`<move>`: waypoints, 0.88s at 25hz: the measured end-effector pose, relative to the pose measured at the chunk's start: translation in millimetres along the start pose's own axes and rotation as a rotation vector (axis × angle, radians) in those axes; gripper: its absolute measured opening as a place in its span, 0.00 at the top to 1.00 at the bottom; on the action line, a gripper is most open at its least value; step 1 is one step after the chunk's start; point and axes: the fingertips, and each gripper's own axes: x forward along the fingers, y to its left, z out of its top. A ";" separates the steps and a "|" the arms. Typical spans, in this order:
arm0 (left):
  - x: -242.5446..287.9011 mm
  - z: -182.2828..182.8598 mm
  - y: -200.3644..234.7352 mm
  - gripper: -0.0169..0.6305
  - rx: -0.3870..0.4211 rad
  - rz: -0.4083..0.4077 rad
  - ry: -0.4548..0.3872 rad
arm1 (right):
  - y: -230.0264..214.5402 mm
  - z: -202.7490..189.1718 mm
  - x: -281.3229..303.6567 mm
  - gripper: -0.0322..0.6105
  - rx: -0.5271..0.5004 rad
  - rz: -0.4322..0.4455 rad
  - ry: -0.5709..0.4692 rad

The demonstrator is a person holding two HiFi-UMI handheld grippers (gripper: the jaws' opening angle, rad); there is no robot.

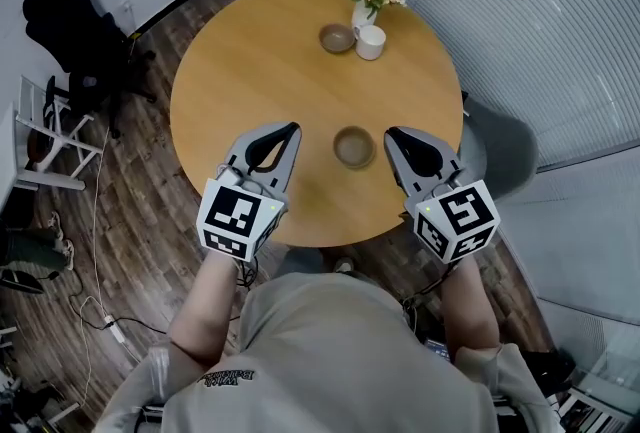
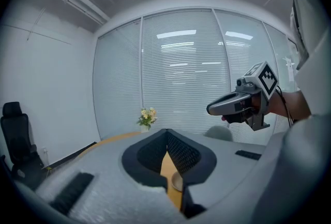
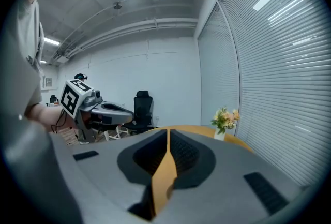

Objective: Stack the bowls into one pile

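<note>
left gripper (image 1: 292, 129) closed | right gripper (image 1: 391, 133) closed | both near-level, flanking nearer bowl (image 1: 354, 146)

No words, brand names or numbers can be read anywhere. Black-and-white square patterns are carried by the left marker cube (image 1: 238, 218) of the left hand-held gripper (image 1: 291, 129) and by the right marker cube (image 1: 457, 220) of the right hand-held gripper (image 1: 391, 134); no letters or digits are formed by them. A small dark print (image 1: 225, 378) is seen on the person's shirt (image 1: 330, 351), but it is too small to be read.
</note>
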 end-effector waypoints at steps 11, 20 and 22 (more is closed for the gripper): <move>6.7 -8.4 48.8 0.95 -0.002 -0.030 0.010 | 5.7 10.1 52.6 0.89 -0.003 -0.007 0.036; 19.6 -16.7 72.1 0.95 0.001 -0.072 0.010 | 5.8 10.0 84.4 0.89 -0.010 -0.010 0.050; 22.0 -17.7 74.7 0.95 -0.002 -0.073 0.010 | 5.2 7.5 87.8 0.89 -0.004 -0.003 0.058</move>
